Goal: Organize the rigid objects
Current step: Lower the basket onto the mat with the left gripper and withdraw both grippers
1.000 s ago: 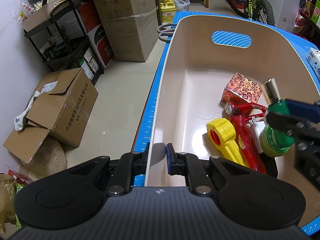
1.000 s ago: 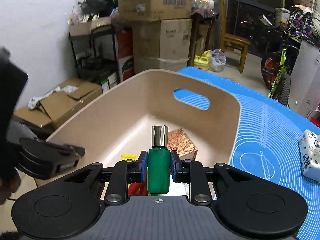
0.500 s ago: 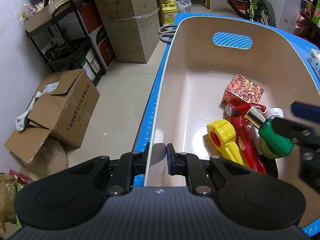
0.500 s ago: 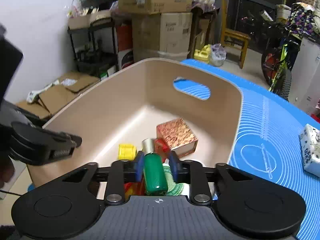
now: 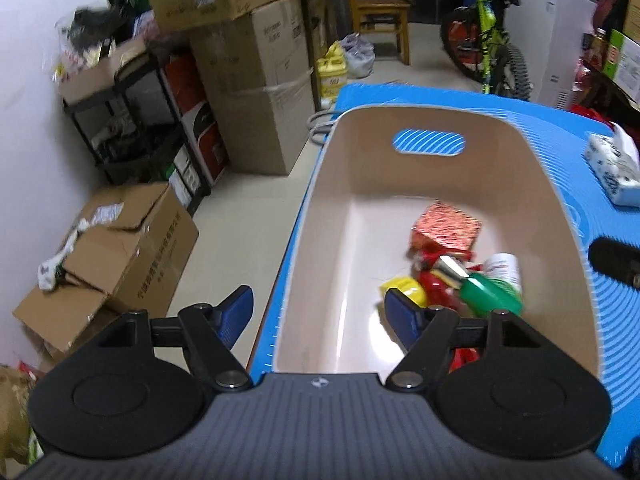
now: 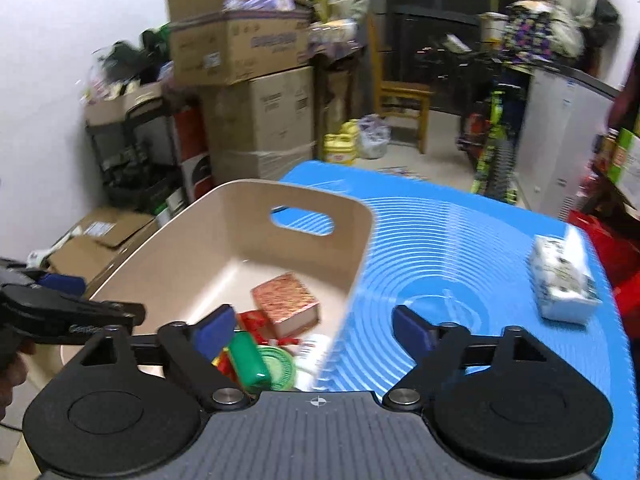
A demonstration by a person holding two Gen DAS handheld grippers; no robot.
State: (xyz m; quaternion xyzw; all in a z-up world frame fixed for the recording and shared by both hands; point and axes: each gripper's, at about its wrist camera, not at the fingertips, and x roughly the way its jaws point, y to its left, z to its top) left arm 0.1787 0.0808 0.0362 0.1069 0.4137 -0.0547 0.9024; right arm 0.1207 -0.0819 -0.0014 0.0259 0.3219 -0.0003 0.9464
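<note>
Bottle dropped in the bin, both my hand-held grippers letting go

My left hand-held gripper is opening, empty, its pads astride the bin wall at the counter's left edge; catching that wall could tip it floorward. The green bottle lies loosely atop the red toy and could roll. My right hand-held gripper is opening wide, grasping nothing, with the bin's right rim between its pads.

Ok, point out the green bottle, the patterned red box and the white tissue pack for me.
green bottle point(image 5: 490, 294), left wrist view, on its green body.
patterned red box point(image 6: 286, 300), right wrist view, on its top face.
white tissue pack point(image 6: 562, 280), right wrist view, on its upper face.
</note>
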